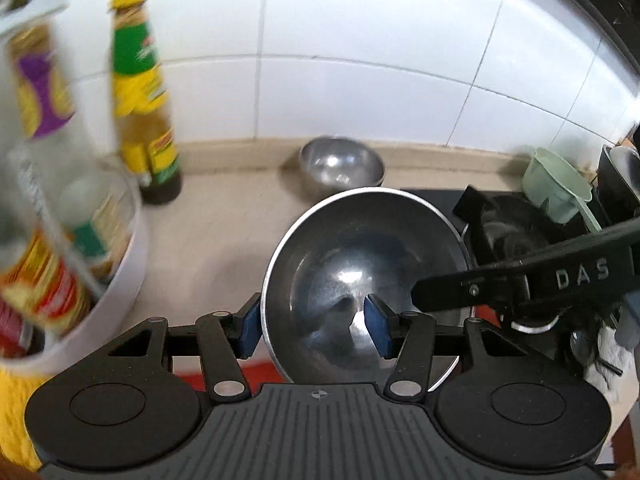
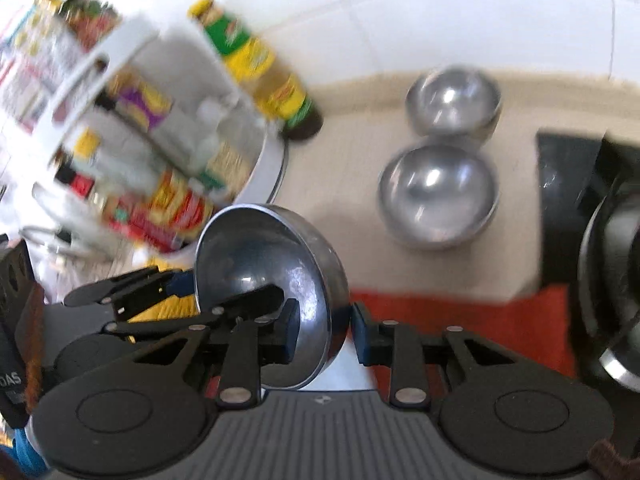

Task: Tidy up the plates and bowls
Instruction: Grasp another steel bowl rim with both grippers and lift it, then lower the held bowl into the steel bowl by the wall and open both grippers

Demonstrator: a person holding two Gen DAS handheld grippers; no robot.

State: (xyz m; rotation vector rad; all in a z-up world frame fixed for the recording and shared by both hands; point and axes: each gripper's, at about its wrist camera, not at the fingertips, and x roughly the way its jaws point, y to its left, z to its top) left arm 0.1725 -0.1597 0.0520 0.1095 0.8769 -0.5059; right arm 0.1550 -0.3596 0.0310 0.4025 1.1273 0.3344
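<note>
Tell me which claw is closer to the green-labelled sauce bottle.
Left. The left claw grips the bowl rim on the side facing the bottle; the right claw grips the opposite rim, farther away.

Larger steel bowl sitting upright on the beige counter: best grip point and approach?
Pinch the thin rim of the larger steel bowl, one gripper finger inside and one outside, coming down from above on its near edge. The wall is smooth and round, probably too wide to span, and the smaller steel bowl crowds its far side.
</note>
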